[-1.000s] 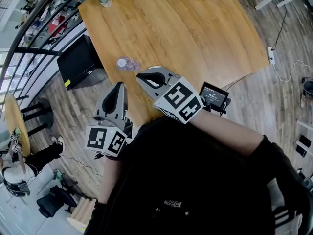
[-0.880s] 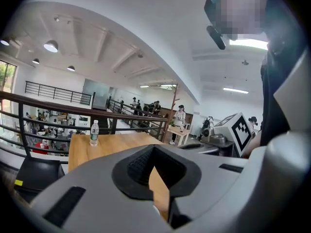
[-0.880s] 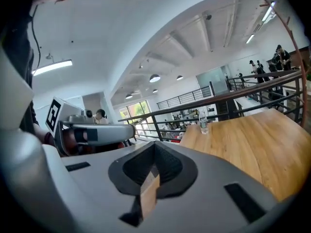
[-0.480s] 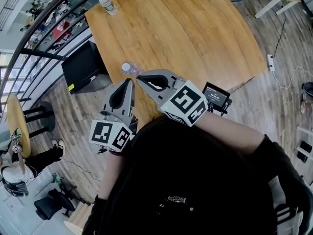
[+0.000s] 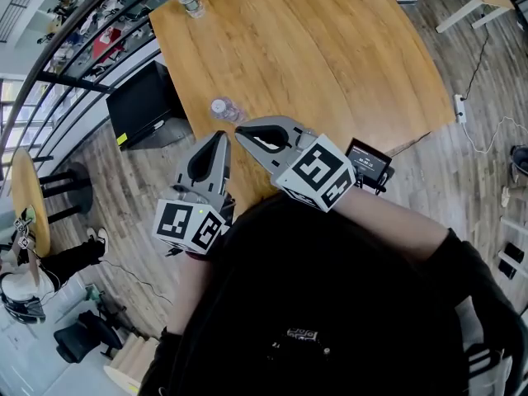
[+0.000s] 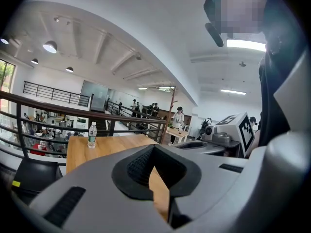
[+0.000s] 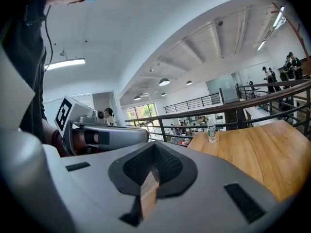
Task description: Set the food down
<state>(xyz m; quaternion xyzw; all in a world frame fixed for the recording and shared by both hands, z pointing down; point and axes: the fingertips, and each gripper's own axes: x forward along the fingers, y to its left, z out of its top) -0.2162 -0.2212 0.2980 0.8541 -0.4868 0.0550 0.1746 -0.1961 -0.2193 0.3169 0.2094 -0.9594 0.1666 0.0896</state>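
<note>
A: Both grippers have edged toward the wooden table (image 5: 330,64) in the last second. The left gripper (image 5: 216,143) moved more, and it now sits just beside the right gripper (image 5: 243,133).

B: Is either one carrying anything?

A: No. In each gripper view the jaws are pressed together at the tips with nothing between them. Only table shows through the gap behind the pads.

B: So where's the food?

A: I'd take it to be the small clear-wrapped packet (image 5: 224,110) lying on the table close to its near corner. It is just ahead of both tips and touches neither. What's inside is too small to tell.

B: Then the set-down looks done?

A: That's my reading: the packet rests on the wood and both grippers are empty. The only other thing on the table is a water bottle (image 5: 190,0) at the far corner, well apart.

B: And next?

A: If it's finished, draw back without nudging the packet, which sits near the edge and looks light enough to slide off. If it's to be lifted again, the jaws must part first and come down around it.
</note>
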